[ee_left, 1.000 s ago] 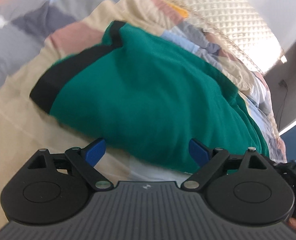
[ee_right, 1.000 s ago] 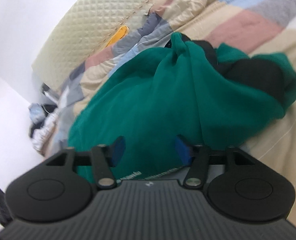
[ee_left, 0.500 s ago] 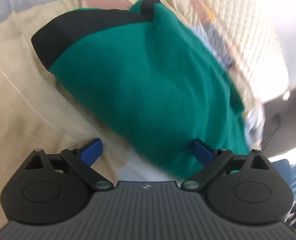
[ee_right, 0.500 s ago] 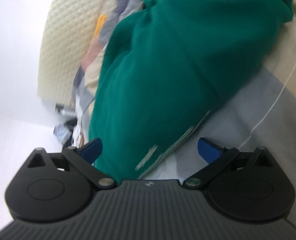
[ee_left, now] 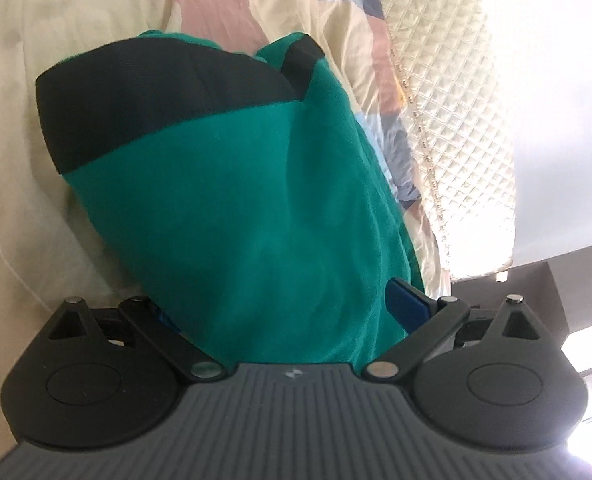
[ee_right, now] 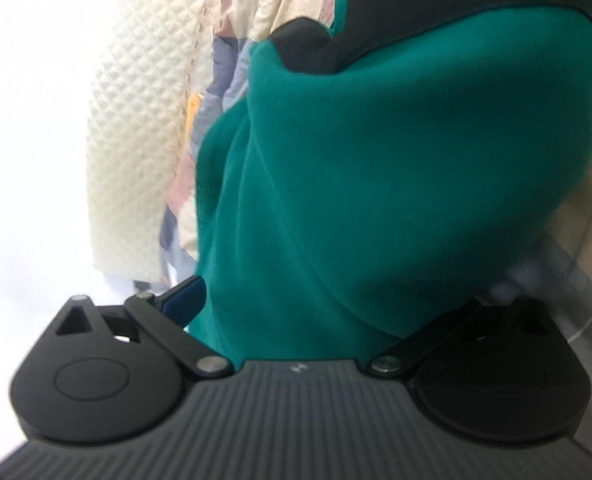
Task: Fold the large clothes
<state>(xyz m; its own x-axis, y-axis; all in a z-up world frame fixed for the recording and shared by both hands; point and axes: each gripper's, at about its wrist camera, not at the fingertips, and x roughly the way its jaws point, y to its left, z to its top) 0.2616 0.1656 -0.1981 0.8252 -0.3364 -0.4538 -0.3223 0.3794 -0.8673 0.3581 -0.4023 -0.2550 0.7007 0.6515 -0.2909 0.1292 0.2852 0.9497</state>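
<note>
My left gripper (ee_left: 285,312) has its jaws spread wide, the near end of the green fleece garment with black panels (ee_left: 231,200) bulging between them; it lies on the cream, pink and blue patchwork quilt (ee_left: 23,120), beside the cream quilted headboard (ee_left: 448,120); my right gripper (ee_right: 328,304) is spread just as wide across the same green cloth, its right pad hidden under the fabric.
</note>
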